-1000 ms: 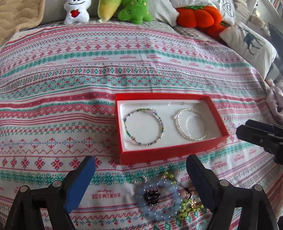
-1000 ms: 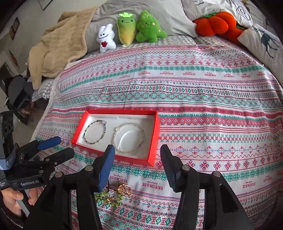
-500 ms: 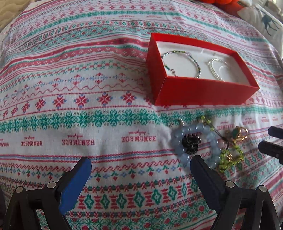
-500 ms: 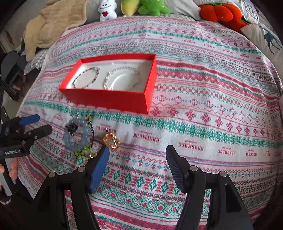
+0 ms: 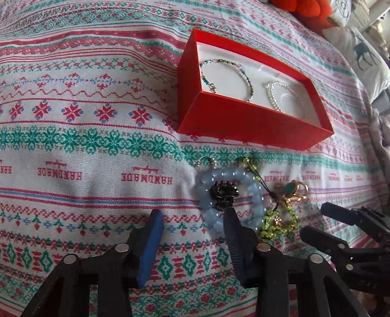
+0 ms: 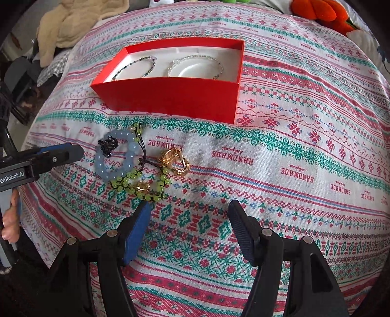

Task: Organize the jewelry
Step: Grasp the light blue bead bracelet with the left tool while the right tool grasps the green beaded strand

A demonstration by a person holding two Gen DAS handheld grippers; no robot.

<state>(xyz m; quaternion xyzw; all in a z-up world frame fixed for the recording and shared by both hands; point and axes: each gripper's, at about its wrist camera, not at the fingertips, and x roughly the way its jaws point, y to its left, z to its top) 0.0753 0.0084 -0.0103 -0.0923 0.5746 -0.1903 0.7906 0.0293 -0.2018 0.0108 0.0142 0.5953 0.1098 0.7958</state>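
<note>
A red box [image 5: 243,122] [image 6: 170,97] lies on the patterned bedspread and holds a green beaded bracelet [image 5: 226,78] [image 6: 136,69] and a clear crystal bracelet [image 5: 277,95] [image 6: 195,64]. In front of it lies a pile: a blue bead bracelet [image 5: 217,195] [image 6: 114,158] with a black claw clip [image 5: 223,195] [image 6: 108,143] on it, a lime green bead bracelet [image 5: 277,222] [image 6: 136,185] and gold rings [image 5: 295,190] [image 6: 175,161]. My left gripper [image 5: 192,217] is open, low over the bedspread, its right finger at the blue bracelet's near edge. My right gripper [image 6: 190,212] is open, just right of the pile.
Plush toys, an orange pumpkin cushion [image 6: 321,12] and a deer pillow [image 5: 363,56] line the far side of the bed. A beige blanket [image 6: 73,22] lies at the far left. The bed edge drops off at the left in the right wrist view.
Both grippers have come down and closer to the jewelry pile. The left gripper's jaws have narrowed and its right finger now reaches the blue bracelet.
</note>
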